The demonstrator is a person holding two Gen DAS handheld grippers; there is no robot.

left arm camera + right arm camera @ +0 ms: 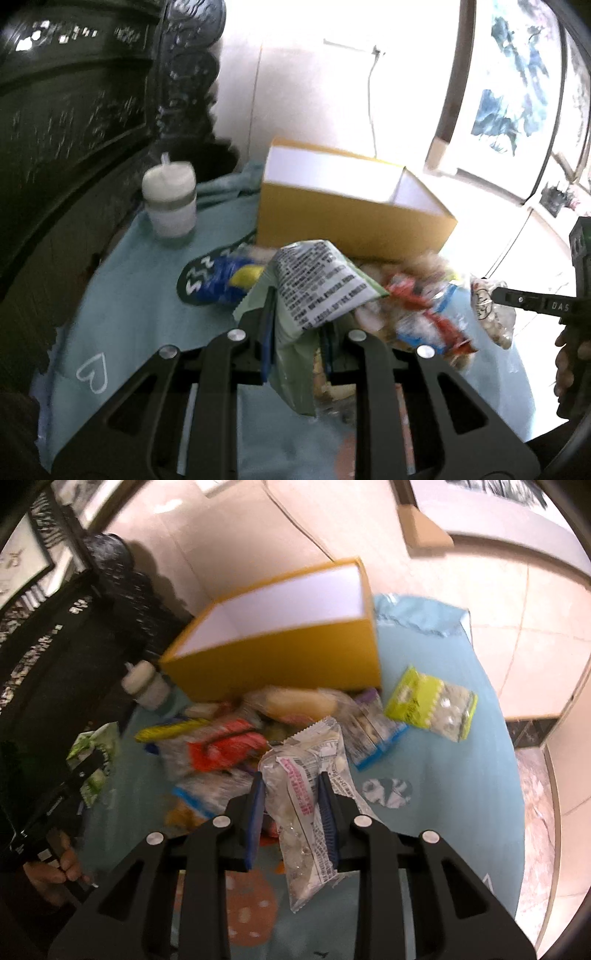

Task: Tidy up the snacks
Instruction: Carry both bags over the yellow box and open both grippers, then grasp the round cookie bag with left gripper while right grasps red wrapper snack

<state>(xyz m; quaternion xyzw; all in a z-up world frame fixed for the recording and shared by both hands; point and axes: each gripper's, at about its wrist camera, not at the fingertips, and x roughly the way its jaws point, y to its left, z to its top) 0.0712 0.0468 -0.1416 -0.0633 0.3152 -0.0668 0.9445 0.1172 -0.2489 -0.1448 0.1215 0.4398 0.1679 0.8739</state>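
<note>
1. On the blue-clothed surface [461, 775], a heap of snack packets [229, 738] lies just in front of the open yellow box [280, 657], touching its near wall.
2. Right wrist view only: a lime-and-clear packet [430, 703] lies apart from the heap, to the picture's right of the box.
3. Left wrist view only: a blue-and-yellow packet [221, 280] lies left of the heap; the white lidded cup [170, 199] shows in full, with a white heart drawn on the cloth [92, 371].
4. Left gripper [295, 332]: jaws closed on a green packet with printed text [317, 288], lifted clear of the cloth.
5. Right gripper [291, 812]: jaws narrow, gripping a clear packet with a pink label [306, 805], which hangs below them. Contents look like pale nuts; too blurred to be sure.
6. Each view catches the other gripper at its edge, with a hand [55, 867] on the handle.
</note>
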